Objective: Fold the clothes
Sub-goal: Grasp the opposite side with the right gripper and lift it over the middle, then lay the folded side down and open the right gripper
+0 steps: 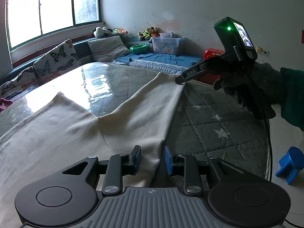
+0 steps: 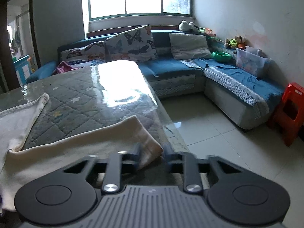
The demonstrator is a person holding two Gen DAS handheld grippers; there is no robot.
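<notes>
A pair of cream trousers (image 1: 76, 133) lies spread on a table (image 1: 209, 114) that has a grey quilted star cover under a glossy sheet. Its two legs fan out towards the far side. My left gripper (image 1: 152, 158) is low over the near right edge of the trousers. Its jaws stand apart with the cloth edge running between them, and the pads do not press on it. My right gripper (image 1: 179, 79), held by a gloved hand (image 1: 247, 89), is shut on the far corner of the right leg. In the blurred right wrist view that corner (image 2: 152, 148) sits between the right gripper's (image 2: 152, 153) fingers.
The table's right edge (image 2: 171, 129) drops to a tiled floor (image 2: 218, 136). A blue corner sofa (image 2: 171, 68) with butterfly cushions (image 2: 133, 43) stands beyond it, carrying a clear plastic bin (image 2: 250, 62). A red stool (image 2: 290, 114) and a blue stool (image 1: 290, 163) stand on the floor.
</notes>
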